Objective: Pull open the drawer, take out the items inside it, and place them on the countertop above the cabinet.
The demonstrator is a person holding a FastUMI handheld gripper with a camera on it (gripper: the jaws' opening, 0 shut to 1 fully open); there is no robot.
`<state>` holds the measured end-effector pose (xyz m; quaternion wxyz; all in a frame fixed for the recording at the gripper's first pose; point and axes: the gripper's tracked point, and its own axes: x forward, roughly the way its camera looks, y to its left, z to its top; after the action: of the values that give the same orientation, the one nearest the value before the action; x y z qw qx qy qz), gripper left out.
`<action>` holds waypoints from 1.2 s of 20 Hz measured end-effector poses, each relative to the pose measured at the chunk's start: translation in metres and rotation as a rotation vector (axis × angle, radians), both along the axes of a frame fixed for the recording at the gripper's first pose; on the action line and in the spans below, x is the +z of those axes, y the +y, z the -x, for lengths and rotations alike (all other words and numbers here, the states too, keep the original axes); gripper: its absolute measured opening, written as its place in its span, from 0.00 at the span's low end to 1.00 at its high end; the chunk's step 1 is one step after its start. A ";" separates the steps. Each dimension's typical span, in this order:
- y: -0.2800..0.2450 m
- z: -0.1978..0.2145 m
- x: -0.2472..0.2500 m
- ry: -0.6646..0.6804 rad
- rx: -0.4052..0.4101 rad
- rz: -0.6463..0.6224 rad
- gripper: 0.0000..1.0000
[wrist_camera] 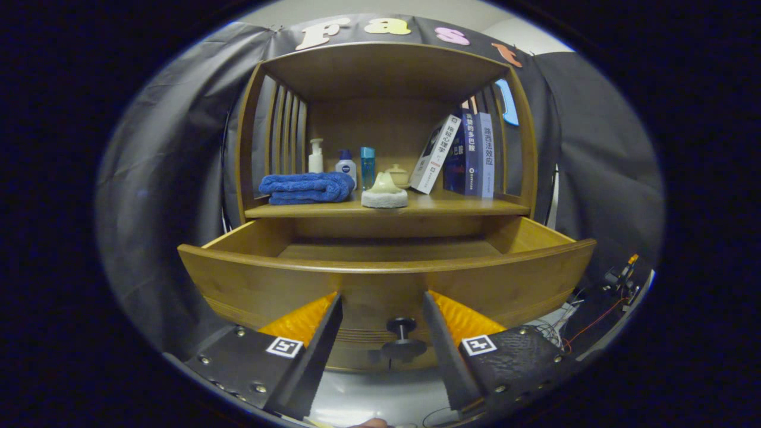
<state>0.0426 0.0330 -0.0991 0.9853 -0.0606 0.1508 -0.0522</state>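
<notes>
The wooden drawer stands pulled out toward me, and the part of its floor that I see is bare wood. A dark round knob sits on the drawer front, between my fingertips and a little beyond them. My gripper is open, its fingers wide apart on either side of the knob without touching it. On the countertop above the drawer lie a folded blue towel and a pale sponge-like item on a white pad.
Behind the towel stand a white pump bottle, a small blue-capped bottle, a teal bottle and a cream lidded jar. Several books lean at the right. Cables and small devices lie right of the cabinet.
</notes>
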 end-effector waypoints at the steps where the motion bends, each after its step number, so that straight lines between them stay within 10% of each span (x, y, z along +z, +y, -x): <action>1: 0.001 0.001 0.000 -0.006 -0.001 -0.004 0.82; 24: -0.001 -0.051 -0.001 -0.017 -0.003 -0.062 0.84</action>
<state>0.0933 0.0320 -0.0996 0.9879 -0.0294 0.1439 -0.0497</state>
